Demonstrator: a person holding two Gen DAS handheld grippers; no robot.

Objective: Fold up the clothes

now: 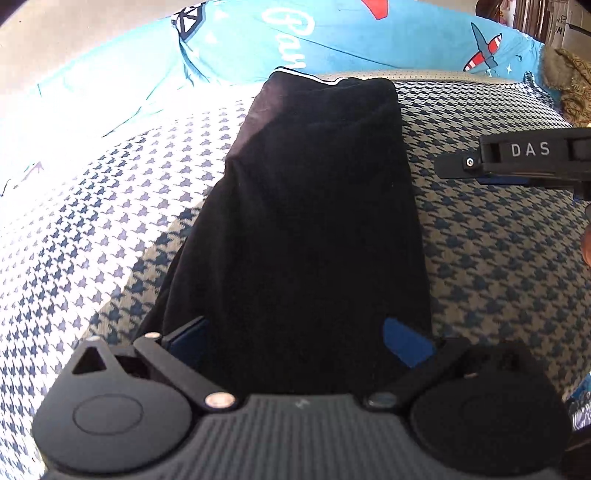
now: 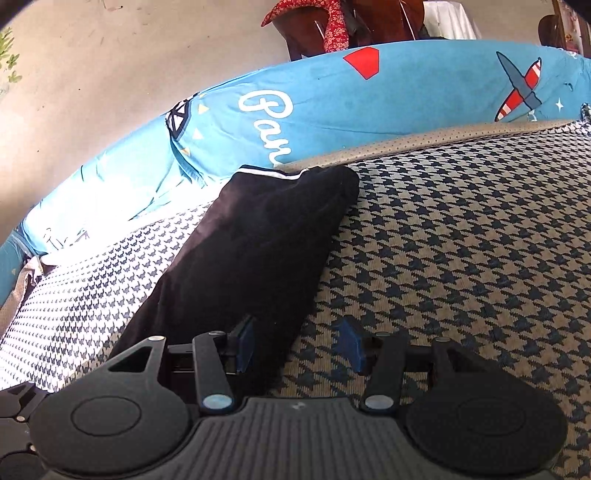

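Black garment (image 1: 314, 221): one piece, folded into a long narrow strip, lying flat on the houndstooth cover (image 1: 498, 277), running from the near edge of both views toward the far end; a thin white trim shows along its far edge, which lies just beside a beige dotted band (image 2: 424, 142). Left gripper (image 1: 295, 343): jaws spread wide, one blue pad at each side of the garment's near end, the cloth lying between them and reaching back to the gripper body; whether the pads touch the cloth cannot be told. Right gripper (image 2: 297, 345): jaws parted, left blue pad over the garment's near right edge, right pad over bare houndstooth cover, nothing pinched; in the left wrist view it shows at the right edge, marked DAS, to the right of the garment, over the cover. Houndstooth cover: blue and cream weave, spread over the whole work surface, sunlit and washed out at the left. Blue sheet (image 2: 369, 103): turquoise, printed with white script, a red shape and a red-striped aeroplane, running along the far side beyond the beige band. Wall (image 2: 110, 74): plain, greyish, far left. Red patterned cloth (image 2: 332, 22): over dark wooden furniture, beyond the blue sheet, top of the right wrist view. Brown patterned fabric (image 1: 569, 85): far right corner of the left wrist view, detail unclear.
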